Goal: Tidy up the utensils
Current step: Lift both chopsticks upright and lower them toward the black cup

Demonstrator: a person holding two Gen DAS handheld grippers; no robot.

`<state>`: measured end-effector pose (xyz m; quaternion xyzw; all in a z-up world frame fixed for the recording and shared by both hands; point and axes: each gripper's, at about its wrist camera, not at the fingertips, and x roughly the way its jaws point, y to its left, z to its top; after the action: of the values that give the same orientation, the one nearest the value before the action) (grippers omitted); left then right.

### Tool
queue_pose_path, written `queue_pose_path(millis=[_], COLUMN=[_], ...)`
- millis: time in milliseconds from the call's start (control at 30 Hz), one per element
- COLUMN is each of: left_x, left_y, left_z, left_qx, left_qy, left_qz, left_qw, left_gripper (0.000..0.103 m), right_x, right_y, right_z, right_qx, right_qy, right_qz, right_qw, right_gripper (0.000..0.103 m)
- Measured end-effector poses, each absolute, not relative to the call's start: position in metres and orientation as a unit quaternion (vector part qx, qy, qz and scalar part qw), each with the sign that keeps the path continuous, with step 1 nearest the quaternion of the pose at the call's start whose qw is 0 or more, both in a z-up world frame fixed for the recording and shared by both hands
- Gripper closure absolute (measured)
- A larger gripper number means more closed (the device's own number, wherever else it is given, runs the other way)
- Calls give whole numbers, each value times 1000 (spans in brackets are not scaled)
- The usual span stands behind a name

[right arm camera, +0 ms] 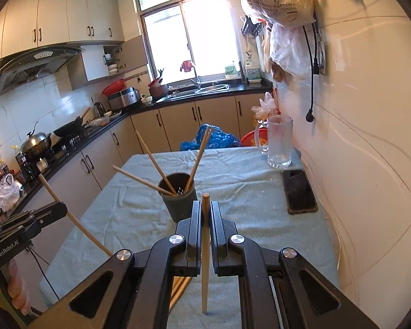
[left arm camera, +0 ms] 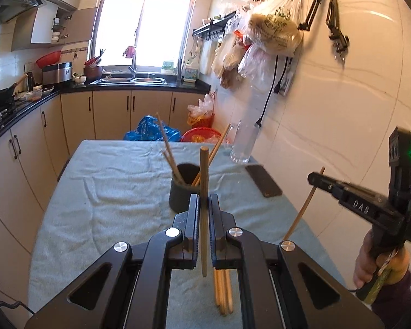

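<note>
The left hand-held gripper [left arm camera: 204,205] is clamped on one wooden chopstick [left arm camera: 204,181], held near upright with its top above the jaws and its tip hanging below; the right hand-held gripper [right arm camera: 205,213] is closed the same way on a second chopstick [right arm camera: 205,274]; both hover on the near side of the dark holder cup [right arm camera: 179,200], above the cloth-covered worktop [right arm camera: 117,213].

By my judgement these sticks are light, stiff and smooth; a thin round shaft can pivot or slide between flat pads, so a grip near the middle, as now, should keep it from swinging; nothing here looks fragile, though the cup could tip if a stick is pushed against its rim.

Count: three chopsticks lean in the cup; one in each gripper, two in all; a small bunch of loose chopsticks [left arm camera: 223,293] lies on the cloth nearer than the cup, about three, the exact number hidden by the jaws; one cup; beyond it, toward the wall, one glass mug [right arm camera: 279,142] and one phone [right arm camera: 298,192].
</note>
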<state>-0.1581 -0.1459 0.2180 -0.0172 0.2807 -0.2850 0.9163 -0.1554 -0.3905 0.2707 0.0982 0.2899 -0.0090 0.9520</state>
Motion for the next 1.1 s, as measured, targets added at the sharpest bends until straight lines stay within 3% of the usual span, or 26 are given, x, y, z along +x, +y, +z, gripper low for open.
queue_pose_path(millis=[333, 667, 1100], left_x=[-101, -38, 23], left_y=[-165, -197, -221], left_z=[269, 286, 248], left_qx=[-59, -61, -35], left_qy=[249, 228, 266], left_qz=[-271, -230, -208], left_qw=[928, 944, 941], left_gripper=[97, 97, 97], right_x=[-110, -52, 12], right_y=[-393, -394, -398], right_z=[316, 348, 309], right_qx=[110, 152, 164], right_qy=[242, 184, 199], right_qz=[-1, -3, -24], right_qw=[964, 971, 966], right_gripper=[97, 97, 97])
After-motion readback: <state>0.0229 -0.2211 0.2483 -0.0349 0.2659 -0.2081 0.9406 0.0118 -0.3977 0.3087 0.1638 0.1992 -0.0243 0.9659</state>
